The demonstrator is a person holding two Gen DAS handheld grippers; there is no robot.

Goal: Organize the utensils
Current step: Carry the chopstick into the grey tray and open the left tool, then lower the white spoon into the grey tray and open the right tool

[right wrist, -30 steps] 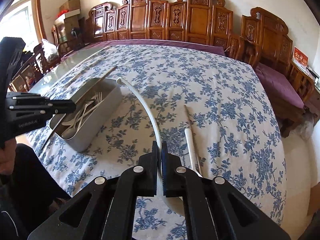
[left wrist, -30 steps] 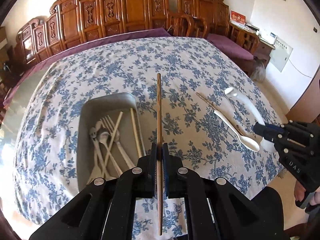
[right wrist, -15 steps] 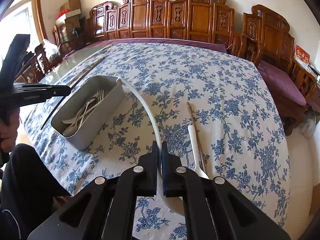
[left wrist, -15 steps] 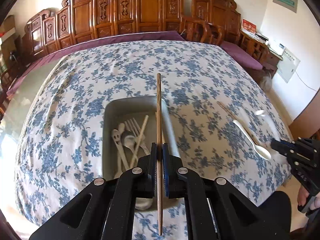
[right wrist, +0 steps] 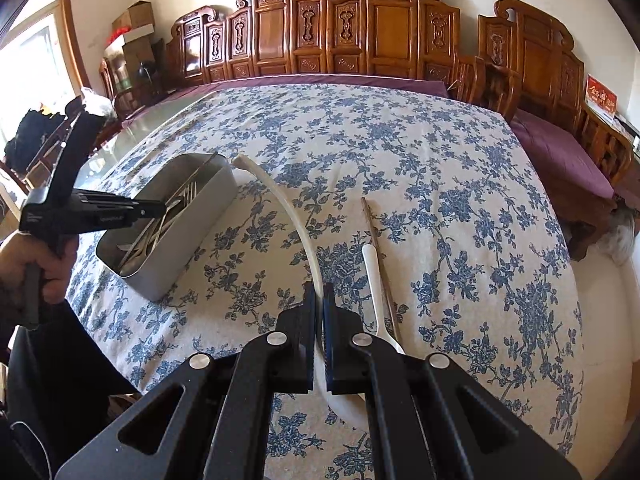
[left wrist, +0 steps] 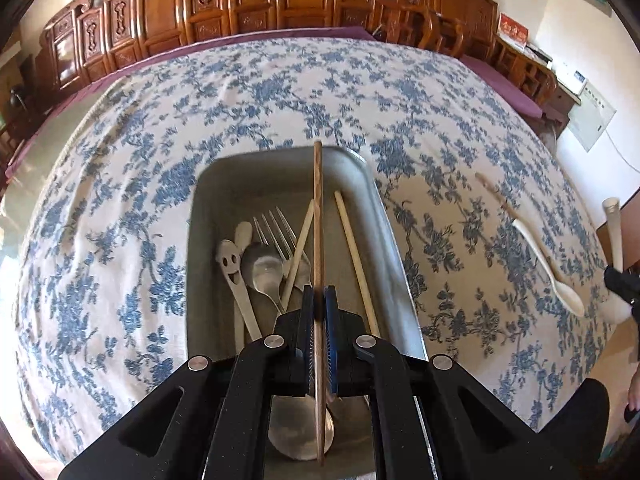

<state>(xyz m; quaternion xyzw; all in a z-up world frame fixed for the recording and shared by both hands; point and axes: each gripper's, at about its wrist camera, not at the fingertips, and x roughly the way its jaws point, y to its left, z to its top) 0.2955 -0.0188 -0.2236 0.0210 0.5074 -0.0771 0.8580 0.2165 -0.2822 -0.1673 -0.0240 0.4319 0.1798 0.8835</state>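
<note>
My left gripper (left wrist: 319,300) is shut on a brown chopstick (left wrist: 318,216) and holds it over the grey metal tray (left wrist: 208,200). The tray holds forks, metal spoons (left wrist: 260,268) and pale chopsticks (left wrist: 356,256). In the right wrist view the left gripper (right wrist: 160,210) hovers above the tray (right wrist: 188,248). My right gripper (right wrist: 319,296) is shut on a long white spoon (right wrist: 288,208) and holds it above the cloth. Another white spoon (right wrist: 374,284) and a brown chopstick (right wrist: 378,248) lie on the cloth beside it.
The table has a blue floral cloth (right wrist: 400,152). Carved wooden chairs (right wrist: 360,40) line the far side. The loose white spoon (left wrist: 544,264) and chopstick (left wrist: 496,196) lie right of the tray in the left wrist view. The table's near edge is close to both grippers.
My left gripper has moved left and down with the brown chopstick, from beside the tray to over it. My right gripper has stayed nearly still with the white spoon.
</note>
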